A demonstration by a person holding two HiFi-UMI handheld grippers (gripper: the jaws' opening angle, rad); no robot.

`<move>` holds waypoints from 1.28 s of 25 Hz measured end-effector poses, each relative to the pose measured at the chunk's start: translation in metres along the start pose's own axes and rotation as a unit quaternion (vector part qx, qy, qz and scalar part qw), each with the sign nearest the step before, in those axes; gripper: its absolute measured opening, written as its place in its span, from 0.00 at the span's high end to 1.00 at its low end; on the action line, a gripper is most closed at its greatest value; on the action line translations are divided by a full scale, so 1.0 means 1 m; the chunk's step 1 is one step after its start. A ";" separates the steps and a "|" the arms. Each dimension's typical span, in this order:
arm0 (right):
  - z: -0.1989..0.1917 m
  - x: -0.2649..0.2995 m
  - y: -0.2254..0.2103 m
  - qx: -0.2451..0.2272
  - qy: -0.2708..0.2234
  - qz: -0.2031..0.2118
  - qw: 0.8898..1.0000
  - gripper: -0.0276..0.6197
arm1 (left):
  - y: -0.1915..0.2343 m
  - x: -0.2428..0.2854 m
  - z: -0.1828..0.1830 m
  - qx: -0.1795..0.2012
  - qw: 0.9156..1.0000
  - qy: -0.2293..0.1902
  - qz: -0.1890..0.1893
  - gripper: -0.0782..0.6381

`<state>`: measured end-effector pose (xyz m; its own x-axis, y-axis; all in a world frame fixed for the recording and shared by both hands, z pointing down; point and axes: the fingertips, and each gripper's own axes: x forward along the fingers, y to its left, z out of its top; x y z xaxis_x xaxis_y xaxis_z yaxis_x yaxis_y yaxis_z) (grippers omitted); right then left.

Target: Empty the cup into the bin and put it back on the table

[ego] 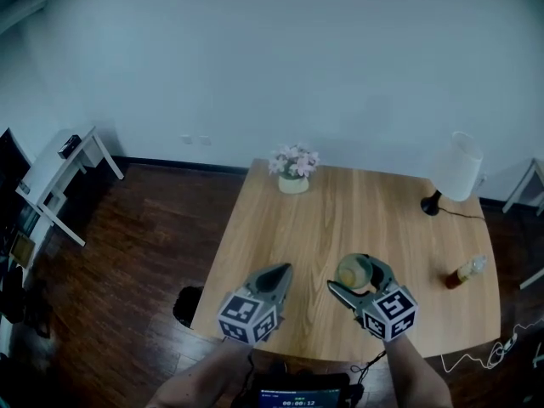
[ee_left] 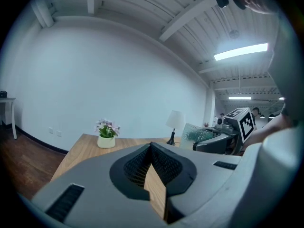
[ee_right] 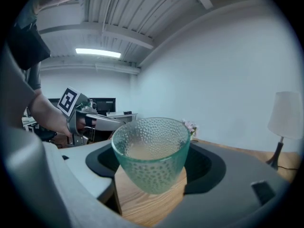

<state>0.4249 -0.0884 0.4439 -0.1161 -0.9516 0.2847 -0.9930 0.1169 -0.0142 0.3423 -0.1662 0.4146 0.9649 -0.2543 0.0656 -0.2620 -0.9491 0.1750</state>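
A dimpled green glass cup (ee_right: 151, 152) stands upright between the jaws of my right gripper (ee_right: 152, 175). Its sides meet both pads, and something tan lies inside it. In the head view the cup (ego: 354, 270) is over the near middle of the wooden table (ego: 357, 202), with my right gripper (ego: 361, 272) closed around it. My left gripper (ego: 280, 272) is shut and empty, to the cup's left, over the table's near left part. From the left gripper view (ee_left: 153, 148) the cup (ee_left: 195, 133) shows at the right. A dark bin (ego: 186, 306) sits on the floor by the table's left edge.
A white pot of pink flowers (ego: 294, 171) stands at the table's far edge. A white-shaded lamp (ego: 453, 172) is at the far right, its cord trailing off. A small bottle (ego: 465, 271) lies near the right edge. A white side table (ego: 64, 172) stands at far left.
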 end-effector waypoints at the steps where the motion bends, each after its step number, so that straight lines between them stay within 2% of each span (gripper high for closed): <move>1: 0.003 -0.002 0.001 -0.001 -0.002 0.001 1.000 0.35 | -0.003 -0.002 0.004 0.002 1.000 -0.004 -0.002 0.90; 8: 0.031 -0.016 0.011 -0.007 -0.009 0.010 1.000 0.35 | -0.010 -0.023 0.035 0.017 0.999 -0.033 -0.003 0.90; 12: 0.049 -0.019 0.022 -0.006 -0.015 0.029 0.999 0.35 | -0.008 -0.045 0.051 0.028 0.998 -0.048 0.009 0.90; 18: 0.060 -0.009 0.045 -0.023 0.008 0.075 0.997 0.35 | 0.009 -0.089 0.061 0.043 0.996 -0.054 0.057 0.90; 25: 0.071 0.024 0.095 -0.055 0.033 0.144 0.988 0.35 | 0.044 -0.156 0.073 0.057 0.989 -0.061 0.119 0.90; 29: 0.078 0.049 0.130 -0.068 0.044 0.162 0.983 0.35 | 0.074 -0.196 0.080 0.056 0.985 -0.066 0.149 0.90; 32: 0.085 0.072 0.155 -0.081 0.056 0.160 0.982 0.35 | 0.095 -0.227 0.084 0.058 0.984 -0.072 0.154 0.90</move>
<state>0.2612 -0.1628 0.3807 -0.4093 -0.8230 0.3938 -0.8891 0.4567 0.0302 0.1000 -0.2138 0.3343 0.8352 -0.5483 -0.0436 -0.5459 -0.8360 0.0552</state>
